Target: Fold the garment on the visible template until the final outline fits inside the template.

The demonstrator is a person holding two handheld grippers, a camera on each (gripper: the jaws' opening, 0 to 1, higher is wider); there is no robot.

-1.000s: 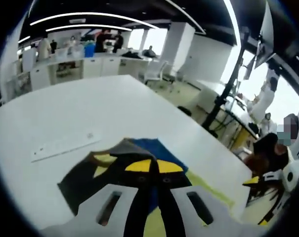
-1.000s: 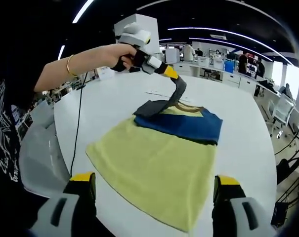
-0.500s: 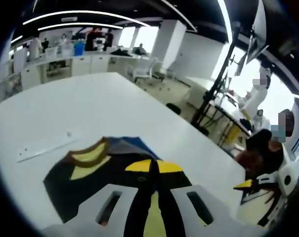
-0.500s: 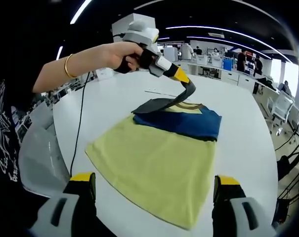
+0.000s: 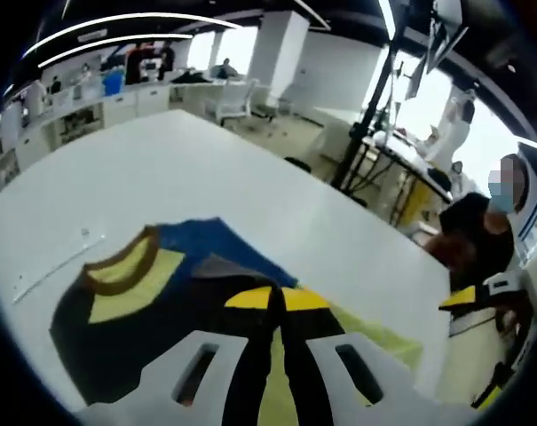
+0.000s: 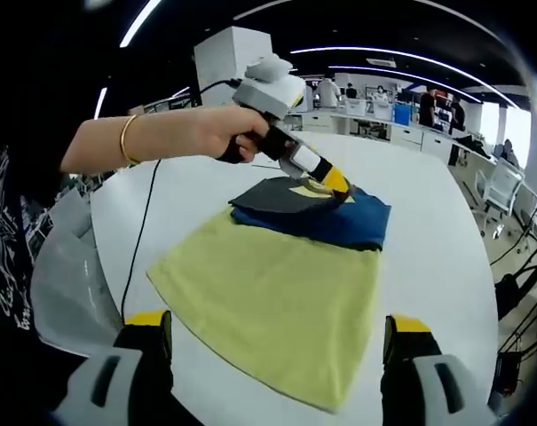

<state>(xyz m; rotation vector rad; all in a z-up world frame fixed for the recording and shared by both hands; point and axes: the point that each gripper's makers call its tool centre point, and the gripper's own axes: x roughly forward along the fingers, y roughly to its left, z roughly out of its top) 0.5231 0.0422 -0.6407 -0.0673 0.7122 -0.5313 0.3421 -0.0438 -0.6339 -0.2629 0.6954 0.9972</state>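
1. Broadly, the work is on a large white bench (image 6: 197, 191) in an open office, with long ceiling lights, a white pillar and counters with people standing at the far side.
2. On the bench lies the garment (image 6: 272, 288), with a wide yellow lower part, a blue band (image 6: 348, 226) across the chest and a dark grey sleeve (image 6: 268, 195) folded over the blue; I cannot make out a separate template under it.
3. In the left gripper view the neck of the garment, a brown collar (image 5: 117, 266) around yellow, is just beyond the gripper tips, with the dark sleeve cloth under them.
4. Compared with one second ago, the left gripper (image 6: 335, 185) has come down: then it held the sleeve high in a standing loop, now its yellow tips are low on the blue band and the sleeve lies flatter.
5. Its jaws are pressed together on the dark sleeve, seen in both views.
6. The right gripper (image 6: 272, 342) has stayed in place, with its jaws spread wide and nothing between them, near the lower hem of the yellow part.
7. A black cable (image 6: 139, 240) hangs from the left gripper across the bench, and a flat white strip (image 5: 51, 271) lies on the bench beyond the collar.
8. A hand (image 6: 219, 133) with a gold bangle holds the left gripper.
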